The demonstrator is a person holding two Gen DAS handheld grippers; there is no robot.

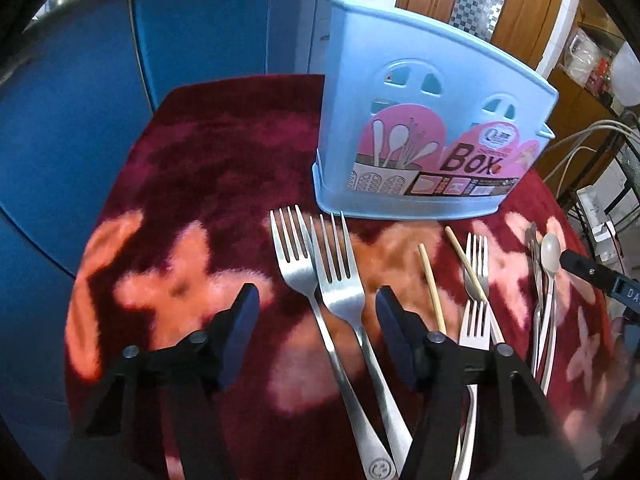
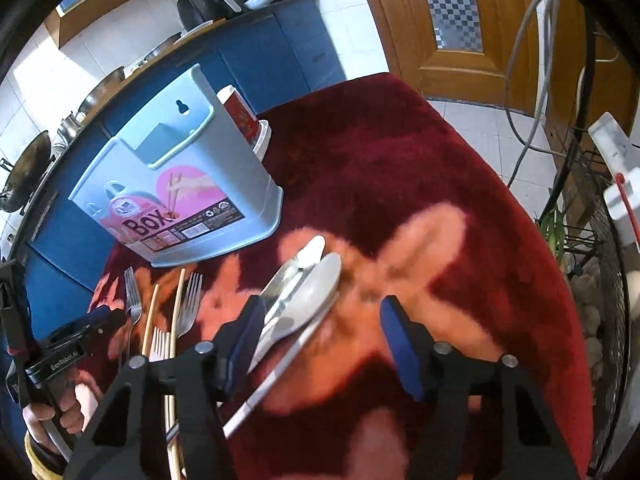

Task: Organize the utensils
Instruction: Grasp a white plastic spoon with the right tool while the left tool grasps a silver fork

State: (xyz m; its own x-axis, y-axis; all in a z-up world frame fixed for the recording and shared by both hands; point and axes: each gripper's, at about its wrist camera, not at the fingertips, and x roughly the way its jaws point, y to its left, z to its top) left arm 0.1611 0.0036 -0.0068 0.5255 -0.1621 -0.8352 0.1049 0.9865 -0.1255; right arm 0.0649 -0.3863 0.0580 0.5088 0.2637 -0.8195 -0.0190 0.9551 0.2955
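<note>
Red floral desk [image 1: 192, 184] carries the blue utensil box [image 1: 424, 120]; left gripper [image 1: 316, 312] jaws stand apart astride two forks [image 1: 320, 264], right gripper [image 2: 320, 320] jaws apart around spoons [image 2: 308, 288].

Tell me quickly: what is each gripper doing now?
Left gripper: open, fingers astride two forks, gripping nothing.
Right gripper: open beside the spoons, holding nothing.
</note>
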